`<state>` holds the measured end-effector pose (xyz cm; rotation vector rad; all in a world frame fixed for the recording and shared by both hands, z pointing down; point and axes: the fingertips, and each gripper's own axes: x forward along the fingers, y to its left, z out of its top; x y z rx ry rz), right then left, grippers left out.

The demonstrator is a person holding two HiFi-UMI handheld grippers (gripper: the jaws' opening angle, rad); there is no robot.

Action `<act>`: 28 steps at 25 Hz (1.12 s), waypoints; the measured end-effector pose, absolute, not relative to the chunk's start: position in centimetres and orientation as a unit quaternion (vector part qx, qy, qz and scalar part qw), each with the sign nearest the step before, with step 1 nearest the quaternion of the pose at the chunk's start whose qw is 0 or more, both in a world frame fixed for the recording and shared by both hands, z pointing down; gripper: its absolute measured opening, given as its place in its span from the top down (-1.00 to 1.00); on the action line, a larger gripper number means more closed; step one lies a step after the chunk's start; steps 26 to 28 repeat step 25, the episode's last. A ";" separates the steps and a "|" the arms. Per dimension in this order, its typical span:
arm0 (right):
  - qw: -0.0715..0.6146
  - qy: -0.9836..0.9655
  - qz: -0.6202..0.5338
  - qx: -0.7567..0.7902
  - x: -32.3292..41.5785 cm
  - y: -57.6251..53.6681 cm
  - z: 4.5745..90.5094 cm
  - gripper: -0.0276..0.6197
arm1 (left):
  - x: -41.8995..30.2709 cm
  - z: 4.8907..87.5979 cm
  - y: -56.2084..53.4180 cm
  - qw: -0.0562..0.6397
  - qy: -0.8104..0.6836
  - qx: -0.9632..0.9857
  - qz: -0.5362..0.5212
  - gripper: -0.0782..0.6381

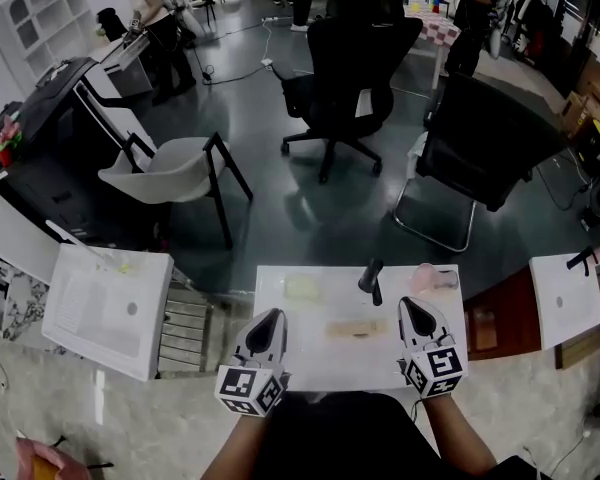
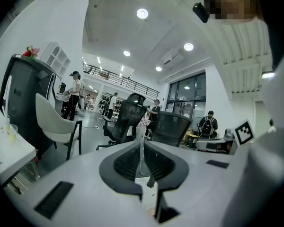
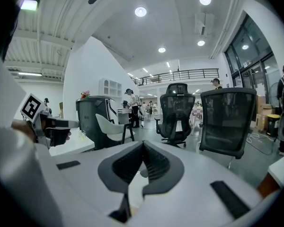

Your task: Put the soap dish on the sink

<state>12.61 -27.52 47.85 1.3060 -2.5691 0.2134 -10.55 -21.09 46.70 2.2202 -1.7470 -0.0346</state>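
I hold the left hand-held gripper [image 1: 270,320] over the near left part of the white sink [image 1: 280,373]; in the left gripper view its jaws are pressed together at the tips, with nothing between them; the right hand-held gripper [image 1: 416,308] hangs over the sink's near right part, and in the right gripper view its jaws also meet at the tips, pinching nothing. Between the two grippers, touched by neither, a pale beige oblong piece lies flat on the sink's white surface; I take it for the soap dish [image 1: 357,328], though it is too small to be sure. Behind it a black faucet [image 1: 371,280] stands at the sink's far edge; a pale green block [image 1: 303,288] lies to the faucet's left and a pink thing [image 1: 430,278] to its right, both apart from the dish. Beyond the sink a black office chair [image 1: 355,58] and a white chair [image 1: 165,168] stand on the dark floor [image 1: 280,198].
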 end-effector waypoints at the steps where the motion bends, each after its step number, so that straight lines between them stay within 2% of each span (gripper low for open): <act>1: 0.125 -0.883 0.072 0.446 12.5 -27.4 47.8 0.92 | -10.6 46.8 -21.0 0.159 -0.611 0.775 -0.011 0.70; 28: 0.123 -0.891 0.083 0.428 13.9 -25.4 49.4 0.92 | -8.3 47.8 -18.3 0.180 -0.618 0.765 -0.006 0.70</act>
